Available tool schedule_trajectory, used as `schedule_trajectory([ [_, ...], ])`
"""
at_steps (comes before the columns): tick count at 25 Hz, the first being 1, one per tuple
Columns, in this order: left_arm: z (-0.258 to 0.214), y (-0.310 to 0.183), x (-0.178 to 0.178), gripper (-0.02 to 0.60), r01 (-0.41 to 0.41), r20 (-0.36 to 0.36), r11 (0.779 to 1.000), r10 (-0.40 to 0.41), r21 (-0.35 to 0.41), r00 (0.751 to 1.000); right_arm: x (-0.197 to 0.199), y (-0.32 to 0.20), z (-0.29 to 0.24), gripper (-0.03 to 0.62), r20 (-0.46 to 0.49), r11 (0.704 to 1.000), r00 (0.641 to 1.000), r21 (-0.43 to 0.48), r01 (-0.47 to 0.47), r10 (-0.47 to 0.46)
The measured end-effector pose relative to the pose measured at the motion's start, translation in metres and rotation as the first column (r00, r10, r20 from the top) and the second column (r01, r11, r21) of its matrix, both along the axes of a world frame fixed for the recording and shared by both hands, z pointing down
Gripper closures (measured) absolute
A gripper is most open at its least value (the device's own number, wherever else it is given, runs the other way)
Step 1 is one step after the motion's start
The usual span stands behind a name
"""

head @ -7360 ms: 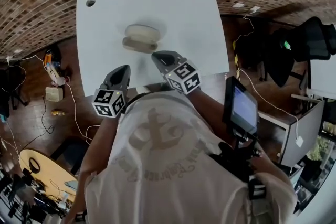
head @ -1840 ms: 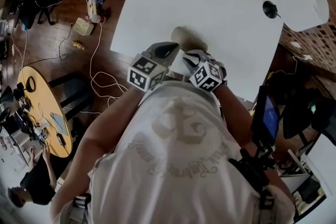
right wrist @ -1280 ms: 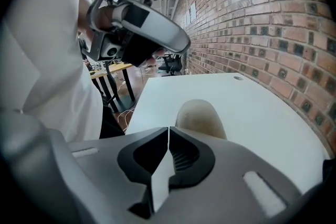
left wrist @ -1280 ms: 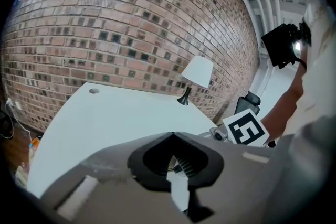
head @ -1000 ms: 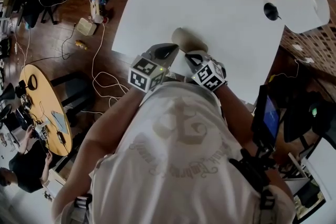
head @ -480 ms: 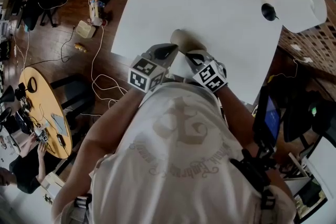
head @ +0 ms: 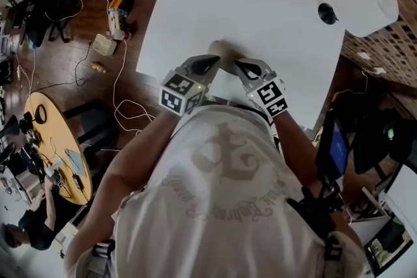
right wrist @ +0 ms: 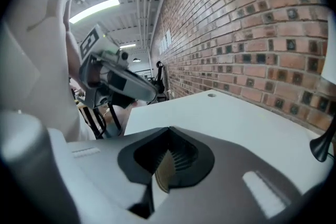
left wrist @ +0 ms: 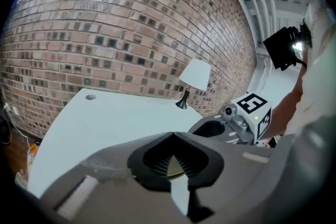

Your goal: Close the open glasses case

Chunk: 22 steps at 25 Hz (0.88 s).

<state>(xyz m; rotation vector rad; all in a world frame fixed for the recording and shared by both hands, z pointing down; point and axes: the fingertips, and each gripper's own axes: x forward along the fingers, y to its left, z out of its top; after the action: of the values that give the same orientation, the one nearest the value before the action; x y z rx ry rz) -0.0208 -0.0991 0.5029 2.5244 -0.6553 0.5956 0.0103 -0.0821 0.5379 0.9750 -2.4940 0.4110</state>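
Lid-closing step, probably near done: you are holding the left tool (head: 212, 61) and right tool (head: 243, 64), both with jaws closed on nothing, just beside the glasses case (head: 219, 49) lying near the worktop (head: 260, 13) front edge; next move is calling for checking that the lid is seated

1 white lamp (head: 365, 4) stands on the white table (head: 260, 16) beside the brick wall (left wrist: 105, 34).
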Motion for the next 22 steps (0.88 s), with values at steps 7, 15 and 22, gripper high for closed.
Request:
schedule_trajectory([
  [7,-0.013,-0.011,0.014,0.575,-0.017,-0.027,0.999,0.018,0.044,0.999,0.047,-0.023,-0.051,0.586,0.109,0.978,0.977,0.074,-0.194,0.185],
  [15,-0.027,-0.016,0.035,0.575,-0.068,-0.052,0.993,0.074,0.099,0.996,0.083,-0.024,-0.085,0.586,0.193,0.935,0.929,0.101,-0.340,0.317],
  [22,-0.035,-0.019,0.046,0.575,-0.099,-0.062,0.987,0.107,0.126,0.992,0.098,-0.020,-0.093,0.586,0.210,0.908,0.902,0.112,-0.404,0.376],
])
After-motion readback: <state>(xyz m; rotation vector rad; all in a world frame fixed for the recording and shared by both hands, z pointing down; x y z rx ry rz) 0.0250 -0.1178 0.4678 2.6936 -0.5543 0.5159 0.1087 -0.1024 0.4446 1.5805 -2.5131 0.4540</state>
